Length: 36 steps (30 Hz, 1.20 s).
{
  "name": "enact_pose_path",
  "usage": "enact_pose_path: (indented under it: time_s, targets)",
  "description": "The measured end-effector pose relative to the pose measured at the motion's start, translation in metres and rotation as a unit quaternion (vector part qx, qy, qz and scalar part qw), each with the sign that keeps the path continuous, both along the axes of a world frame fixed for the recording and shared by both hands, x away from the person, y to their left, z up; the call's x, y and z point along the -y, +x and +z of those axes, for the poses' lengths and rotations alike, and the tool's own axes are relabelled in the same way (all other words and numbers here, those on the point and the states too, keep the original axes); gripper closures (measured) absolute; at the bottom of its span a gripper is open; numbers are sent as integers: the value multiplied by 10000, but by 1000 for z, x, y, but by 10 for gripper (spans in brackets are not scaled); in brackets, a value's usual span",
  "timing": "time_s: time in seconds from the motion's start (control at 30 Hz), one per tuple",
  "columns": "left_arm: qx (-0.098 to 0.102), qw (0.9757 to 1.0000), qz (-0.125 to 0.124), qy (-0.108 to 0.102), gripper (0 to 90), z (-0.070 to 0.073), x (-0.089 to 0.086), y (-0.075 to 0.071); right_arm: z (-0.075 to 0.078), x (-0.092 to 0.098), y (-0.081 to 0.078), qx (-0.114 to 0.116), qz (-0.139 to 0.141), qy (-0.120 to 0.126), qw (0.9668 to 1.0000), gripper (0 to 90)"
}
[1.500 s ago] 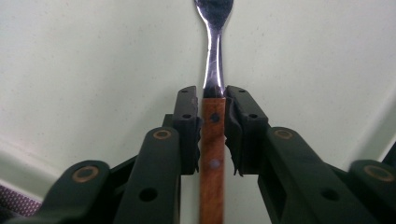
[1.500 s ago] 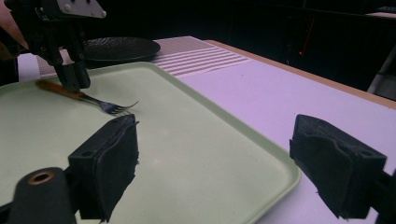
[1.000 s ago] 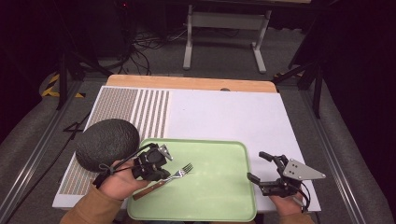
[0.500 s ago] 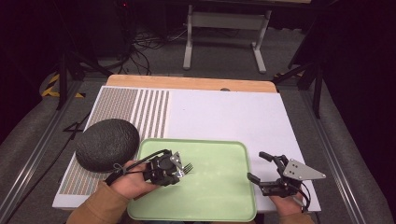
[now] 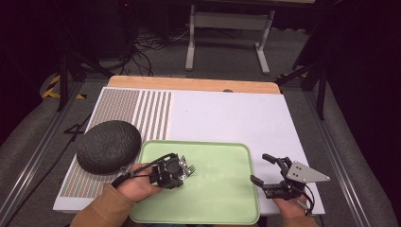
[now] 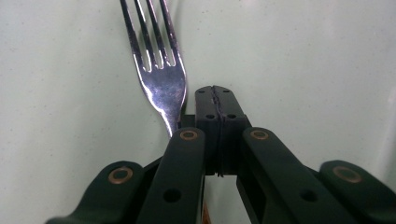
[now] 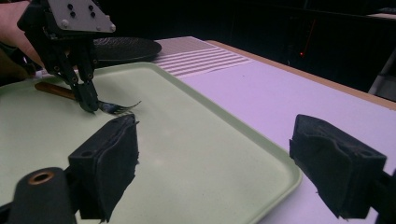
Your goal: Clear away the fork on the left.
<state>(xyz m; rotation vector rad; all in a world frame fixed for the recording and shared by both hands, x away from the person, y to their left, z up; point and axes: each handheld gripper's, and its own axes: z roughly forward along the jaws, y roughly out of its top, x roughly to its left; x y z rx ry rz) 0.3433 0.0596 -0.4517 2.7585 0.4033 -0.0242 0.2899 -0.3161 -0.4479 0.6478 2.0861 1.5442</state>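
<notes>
Metal fork [image 6: 159,70] lies flat on the green tray [image 5: 222,198] — thin, hard, light and slippery. Left claw [image 6: 218,100] is shut tight beside its neck, holding nothing. Best grab the brown handle [image 7: 53,89]. Right claw [image 7: 212,163] waits wide open — empty.

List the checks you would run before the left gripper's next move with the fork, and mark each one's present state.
1. Left gripper jaws shut: ok.
2. Fork truly clamped between the pads rather than lying beside them: cannot tell.
3. Fork over the green tray, tines pointing away from the hand: ok.
4. Fork resting flat on the tray: cannot tell.
5. Right gripper open, nothing between its jaws, off to the side of the fork: ok.
</notes>
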Motion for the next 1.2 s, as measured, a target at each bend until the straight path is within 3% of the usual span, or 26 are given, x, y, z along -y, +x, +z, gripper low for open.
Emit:
enact_pose_path:
  time_s: [0.5,0.77,0.87,1.2]
  targets:
    - [185,9990,381,106,899,1,-9,7,-1,-1,1,-17,18,19,10000,158]
    - [278,9972,685,136,899,0,-19,13,-2,-1,3,-33,11,4,10000,158]
    - [312,9971,666,172,899,1,-21,14,-2,-1,4,-34,23,22,10000,159]
    - [375,9945,959,198,899,1,-39,20,-1,-4,7,-26,50,14,10000,162]
